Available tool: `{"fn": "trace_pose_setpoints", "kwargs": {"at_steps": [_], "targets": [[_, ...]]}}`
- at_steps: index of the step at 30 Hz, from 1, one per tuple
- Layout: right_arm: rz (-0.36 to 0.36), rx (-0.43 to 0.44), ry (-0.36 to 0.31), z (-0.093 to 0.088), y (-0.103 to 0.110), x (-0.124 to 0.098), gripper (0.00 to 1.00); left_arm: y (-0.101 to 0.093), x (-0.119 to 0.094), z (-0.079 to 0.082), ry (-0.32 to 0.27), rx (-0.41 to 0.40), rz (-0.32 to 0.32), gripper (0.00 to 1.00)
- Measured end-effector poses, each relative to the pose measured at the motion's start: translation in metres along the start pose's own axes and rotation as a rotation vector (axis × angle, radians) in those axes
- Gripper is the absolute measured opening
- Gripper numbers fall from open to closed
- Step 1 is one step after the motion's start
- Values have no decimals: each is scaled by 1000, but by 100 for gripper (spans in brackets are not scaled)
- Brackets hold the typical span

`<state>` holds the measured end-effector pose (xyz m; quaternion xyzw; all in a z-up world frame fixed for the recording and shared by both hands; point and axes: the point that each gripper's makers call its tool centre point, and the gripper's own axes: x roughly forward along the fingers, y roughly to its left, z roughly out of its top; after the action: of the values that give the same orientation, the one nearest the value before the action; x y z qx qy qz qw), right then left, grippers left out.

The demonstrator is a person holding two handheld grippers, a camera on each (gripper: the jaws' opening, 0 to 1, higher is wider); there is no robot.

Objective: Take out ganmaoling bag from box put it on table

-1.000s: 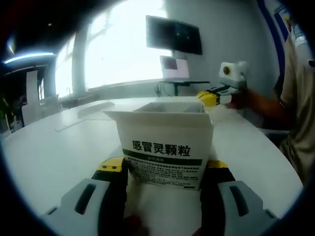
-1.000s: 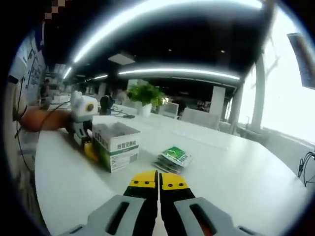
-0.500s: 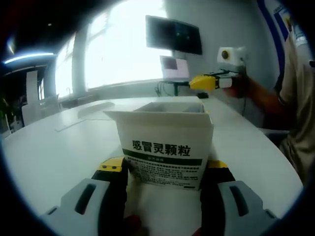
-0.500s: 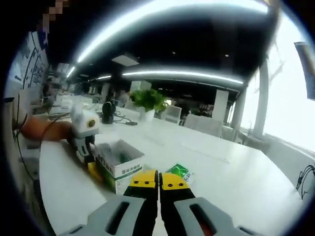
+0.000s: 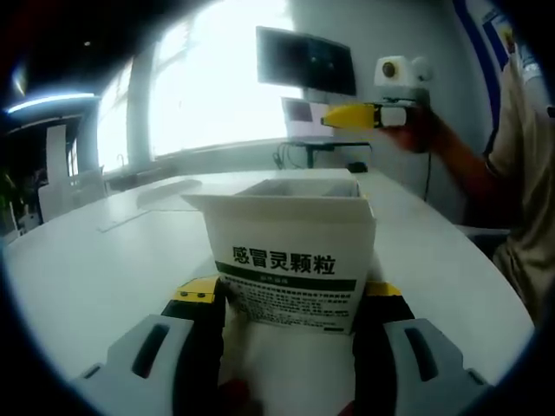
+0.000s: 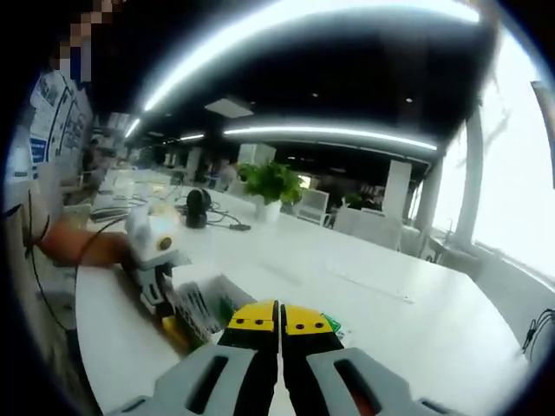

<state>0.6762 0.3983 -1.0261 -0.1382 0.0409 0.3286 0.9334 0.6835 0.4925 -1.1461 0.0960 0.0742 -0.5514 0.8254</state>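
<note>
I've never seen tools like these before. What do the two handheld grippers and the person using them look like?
Each gripper has pale grey jaw housings with dark slots, black inner faces and yellow tips, seen on the left gripper and the right gripper. The right gripper seen from outside carries a white box. The person wears a beige short sleeve. A thin dark cable hangs nearby.

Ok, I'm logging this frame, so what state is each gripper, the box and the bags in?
Ganmaoling box: upright, top open, clamped at its sides.
Left gripper: shut on the box.
Right gripper: jaws together, empty, raised above the table.
Green bags: lying on the table beside the box.
</note>
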Motion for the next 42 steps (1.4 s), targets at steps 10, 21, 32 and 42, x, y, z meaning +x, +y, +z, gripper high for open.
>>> {"fn": "trace_pose_setpoints", "kwargs": {"at_steps": [10, 21, 32, 42], "targets": [[92, -26, 1, 21, 20, 12, 0, 1, 1, -1, 1, 3, -1, 50], [172, -134, 63, 27, 45, 31, 1, 1, 1, -1, 4, 5, 0, 50], [253, -282, 230, -1, 55, 56, 3, 1, 1, -1, 4, 7, 0, 50], [329, -394, 345, -21, 65, 75, 4, 1, 1, -1, 4, 7, 0, 50]]}}
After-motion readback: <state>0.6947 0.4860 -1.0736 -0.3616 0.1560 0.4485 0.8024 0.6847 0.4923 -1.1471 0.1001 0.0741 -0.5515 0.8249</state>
